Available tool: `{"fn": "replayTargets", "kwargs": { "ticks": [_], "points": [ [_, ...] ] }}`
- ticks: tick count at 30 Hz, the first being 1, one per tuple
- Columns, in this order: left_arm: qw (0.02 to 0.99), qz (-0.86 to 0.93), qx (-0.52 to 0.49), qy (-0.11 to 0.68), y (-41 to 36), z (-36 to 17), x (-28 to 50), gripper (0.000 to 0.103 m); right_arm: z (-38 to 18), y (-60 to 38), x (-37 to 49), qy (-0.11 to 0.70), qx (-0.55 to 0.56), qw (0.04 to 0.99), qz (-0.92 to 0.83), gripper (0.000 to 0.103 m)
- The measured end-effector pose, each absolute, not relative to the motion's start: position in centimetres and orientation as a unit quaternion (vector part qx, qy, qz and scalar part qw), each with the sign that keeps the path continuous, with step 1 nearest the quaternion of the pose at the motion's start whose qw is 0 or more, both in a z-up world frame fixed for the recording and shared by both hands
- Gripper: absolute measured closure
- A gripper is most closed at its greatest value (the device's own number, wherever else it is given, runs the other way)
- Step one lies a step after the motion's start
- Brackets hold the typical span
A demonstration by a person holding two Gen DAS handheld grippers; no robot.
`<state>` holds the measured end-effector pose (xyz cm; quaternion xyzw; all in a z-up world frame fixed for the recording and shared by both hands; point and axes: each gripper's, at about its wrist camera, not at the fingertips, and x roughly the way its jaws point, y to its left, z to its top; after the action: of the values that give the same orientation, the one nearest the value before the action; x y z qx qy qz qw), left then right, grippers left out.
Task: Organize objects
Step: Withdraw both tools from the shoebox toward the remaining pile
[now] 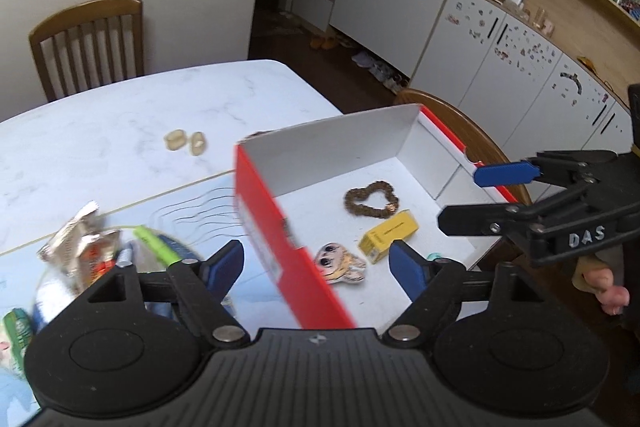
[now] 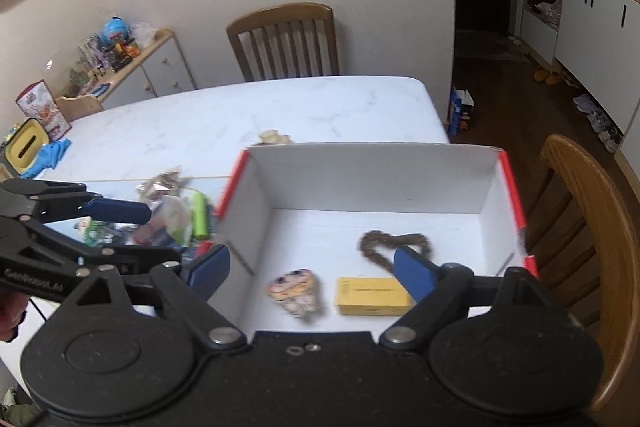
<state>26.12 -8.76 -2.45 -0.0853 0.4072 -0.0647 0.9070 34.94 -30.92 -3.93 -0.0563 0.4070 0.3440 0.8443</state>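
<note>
Now both grippers hang above the red box (image 2: 514, 187), and neither has hold of anything. The left gripper (image 1: 316, 261) has its fingers spread wide, straddling the box's left wall. The right gripper (image 2: 310, 269) is spread wider yet, with nothing between its fingers but the view down into the box.

Three things already lie on the box's white floor: a brown bead bracelet (image 2: 394, 245) toward the far right, a yellow carton (image 2: 372, 297) at the near right, and a cartoon sticker (image 2: 294, 289) just left of the carton.

The rest waits on the surface (image 2: 240, 115), left of the box: a crinkled snack packet (image 1: 78, 239), a green marker (image 1: 154, 243) and other small clutter heaped together. Two pale rounded pieces (image 1: 186, 141) sit apart, farther back.

The next step looks like fetching from that heap. To do it well, take one item at a time. The marker is the cleanest pick: close across its barrel, not along it. The packet will crumple, so pinch it by an edge. Lift clear of the box wall before crossing over, and set things down in a bare patch of floor.
</note>
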Motion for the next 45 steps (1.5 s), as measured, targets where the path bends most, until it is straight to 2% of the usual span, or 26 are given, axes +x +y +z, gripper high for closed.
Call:
{"fn": "replayTargets", "kwargs": {
  "ticks": [10, 12, 14, 16, 24, 37, 45],
  "points": [
    [0.909, -0.047, -0.095, 0.403, -3.0, -2.7, 22.1, 0.019, -3.7, -26.4, 30.5, 0.403, -0.06, 0.842, 0.354, 0.013],
    [0.908, -0.044, -0.105, 0.403, -1.6, -3.2, 21.4, 0.015, -3.7, -25.4, 29.9, 0.404, -0.061, 0.841, 0.354, 0.013],
    [0.907, -0.044, -0.122, 0.4, -0.2, -3.6, 20.7, 0.005, -3.7, -24.5, 29.2, 0.404, -0.064, 0.841, 0.353, 0.013],
    [0.908, -0.044, -0.133, 0.394, 1.0, -3.9, 20.0, 0.0, -3.9, -23.6, 28.5, 0.406, -0.067, 0.839, 0.355, 0.013],
    [0.912, -0.033, -0.144, 0.382, 5.5, -5.2, 17.6, 0.0, -4.5, -20.3, 26.9, 0.415, -0.071, 0.837, 0.349, 0.013],
    [0.914, 0.036, -0.09, 0.395, 13.5, -9.3, 15.5, 0.0, -6.9, -14.4, 26.1, 0.433, -0.095, 0.831, 0.335, 0.013],
    [0.905, 0.062, -0.114, 0.404, 17.5, -12.2, 15.3, 0.0, -8.4, -10.6, 26.5, 0.439, -0.118, 0.83, 0.323, 0.015]
  ]
}}
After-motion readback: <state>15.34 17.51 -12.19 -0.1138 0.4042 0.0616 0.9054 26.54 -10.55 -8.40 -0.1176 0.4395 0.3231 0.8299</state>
